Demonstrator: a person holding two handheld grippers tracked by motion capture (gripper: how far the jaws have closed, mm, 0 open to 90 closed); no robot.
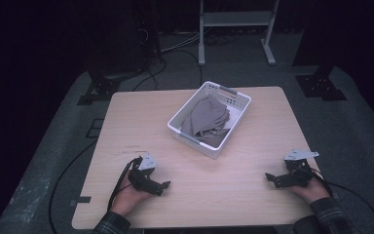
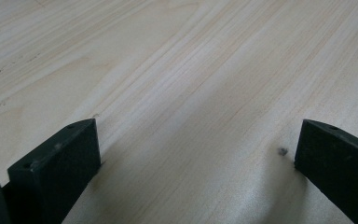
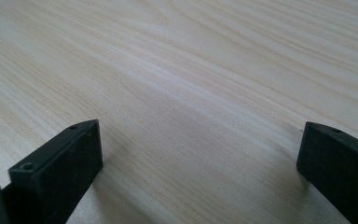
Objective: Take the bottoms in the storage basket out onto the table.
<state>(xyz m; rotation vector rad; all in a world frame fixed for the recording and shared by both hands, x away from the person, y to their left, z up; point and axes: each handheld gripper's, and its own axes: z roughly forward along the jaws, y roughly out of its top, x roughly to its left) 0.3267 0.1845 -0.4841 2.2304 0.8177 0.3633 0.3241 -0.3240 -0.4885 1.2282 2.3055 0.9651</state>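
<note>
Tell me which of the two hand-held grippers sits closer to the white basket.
The left hand-held gripper: it rests nearer the table's middle, just below the white plastic basket holding grey cloth. The right hand-held gripper lies out by the table's right edge.

Bare table (image 1: 141,122) betw. left gripper (image 1: 161,186) & right gripper (image 1: 271,179), both w/ jaws wide, nothing between. Obstacle: white basket (image 1: 238,107) w/ grey cloth (image 1: 207,119), far centre. Free lanes left & right of it.
</note>
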